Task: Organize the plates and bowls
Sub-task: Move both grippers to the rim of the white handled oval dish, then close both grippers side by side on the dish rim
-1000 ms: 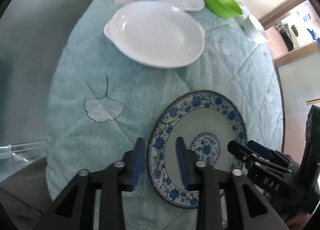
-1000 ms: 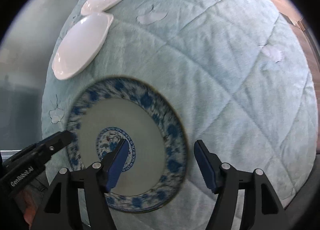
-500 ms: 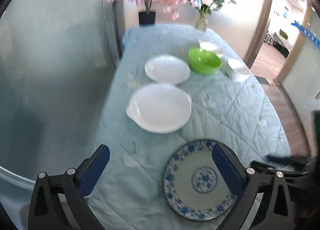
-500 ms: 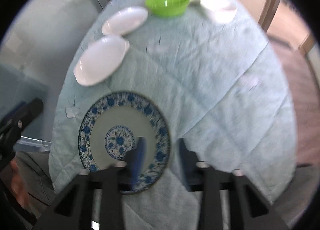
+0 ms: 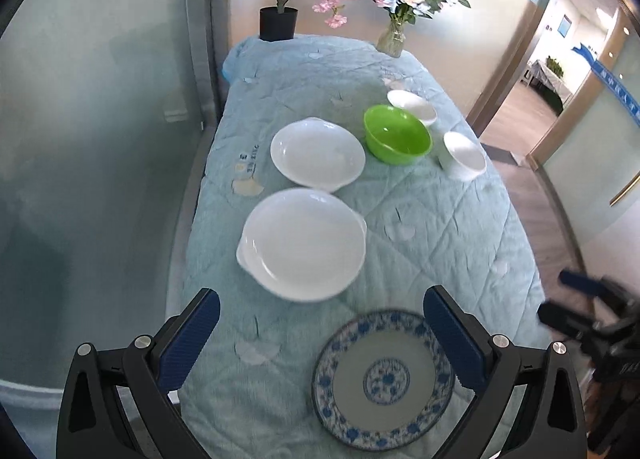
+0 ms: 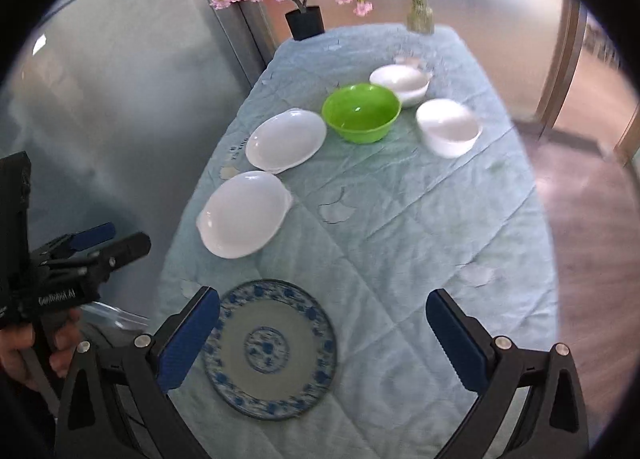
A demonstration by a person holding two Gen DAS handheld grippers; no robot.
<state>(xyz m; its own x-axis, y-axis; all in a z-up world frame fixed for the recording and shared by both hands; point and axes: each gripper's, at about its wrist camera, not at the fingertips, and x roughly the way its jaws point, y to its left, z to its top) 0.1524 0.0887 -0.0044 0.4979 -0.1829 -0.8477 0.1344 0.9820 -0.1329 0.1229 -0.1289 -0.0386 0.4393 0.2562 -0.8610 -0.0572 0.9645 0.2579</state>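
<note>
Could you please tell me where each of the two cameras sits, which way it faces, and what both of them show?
Left wrist: on the left gripper, above the near table end, looking down its length; own open fingers show, with the right gripper at the right edge.
Right wrist: on the right gripper, beside it, facing likewise; its jaws are opening on nothing, and a hand holding the left gripper shows at left.
Shared: blue-patterned plate, two white plates, green bowl, two white bowls, flowers.

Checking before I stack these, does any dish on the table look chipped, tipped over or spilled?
Nothing stands out. The blue-patterned plate, both white plates, the green bowl and both white bowls sit upright, look empty and show no visible damage.
</note>
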